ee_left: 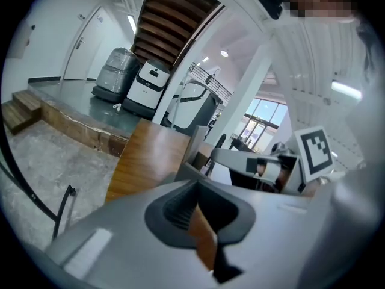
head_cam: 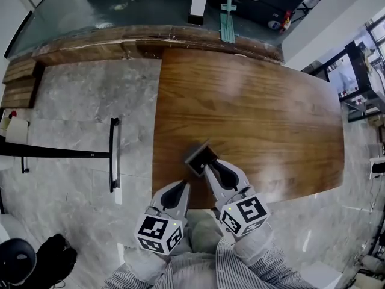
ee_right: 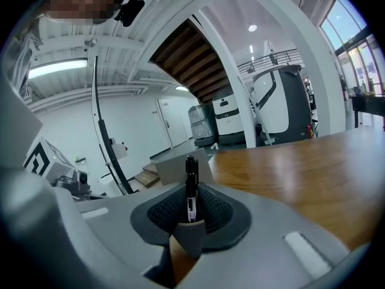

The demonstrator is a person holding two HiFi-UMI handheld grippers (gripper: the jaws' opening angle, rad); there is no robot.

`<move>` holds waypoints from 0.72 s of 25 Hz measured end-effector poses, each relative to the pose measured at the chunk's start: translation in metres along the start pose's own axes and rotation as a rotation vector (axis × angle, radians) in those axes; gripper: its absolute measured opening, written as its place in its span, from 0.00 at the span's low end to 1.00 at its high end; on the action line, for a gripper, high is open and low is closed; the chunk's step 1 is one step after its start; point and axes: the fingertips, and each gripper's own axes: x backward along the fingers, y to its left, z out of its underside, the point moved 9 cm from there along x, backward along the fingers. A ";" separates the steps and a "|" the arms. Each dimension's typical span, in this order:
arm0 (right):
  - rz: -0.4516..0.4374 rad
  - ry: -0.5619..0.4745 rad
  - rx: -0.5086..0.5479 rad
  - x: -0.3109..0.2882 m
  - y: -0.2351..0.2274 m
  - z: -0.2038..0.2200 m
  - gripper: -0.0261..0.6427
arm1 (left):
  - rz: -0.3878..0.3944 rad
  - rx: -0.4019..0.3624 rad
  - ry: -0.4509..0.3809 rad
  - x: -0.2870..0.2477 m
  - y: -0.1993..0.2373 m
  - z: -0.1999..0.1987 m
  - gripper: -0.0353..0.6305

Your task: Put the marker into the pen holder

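A grey square pen holder (head_cam: 200,157) stands on the wooden table (head_cam: 258,119) near its front left corner. My right gripper (head_cam: 210,167) reaches up to the holder's near side and is shut on a black marker (ee_right: 191,188), which stands upright between the pads (ee_right: 213,212). In the right gripper view the holder (ee_right: 174,166) sits just behind the marker. The marker itself is hidden in the head view. My left gripper (head_cam: 182,187) hangs at the table's front edge, just left of the right one, with its jaws together and nothing in them. The left gripper view also takes in the holder (ee_left: 194,144).
A black metal rail (head_cam: 113,155) stands on the marble floor left of the table. A raised wooden step (head_cam: 90,48) runs along the back. Wheeled machines (ee_left: 147,86) are parked beyond it. A dark bundle (head_cam: 51,261) lies on the floor at bottom left.
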 end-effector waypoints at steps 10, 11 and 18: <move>0.014 0.053 -0.001 -0.005 -0.004 0.019 0.13 | 0.002 0.025 0.001 0.001 -0.002 0.006 0.06; 0.015 0.052 -0.002 -0.005 -0.005 0.021 0.13 | 0.003 0.027 0.002 0.001 -0.003 0.007 0.06; 0.022 0.065 0.014 -0.009 -0.003 0.020 0.13 | 0.008 0.030 0.006 0.000 -0.004 0.009 0.06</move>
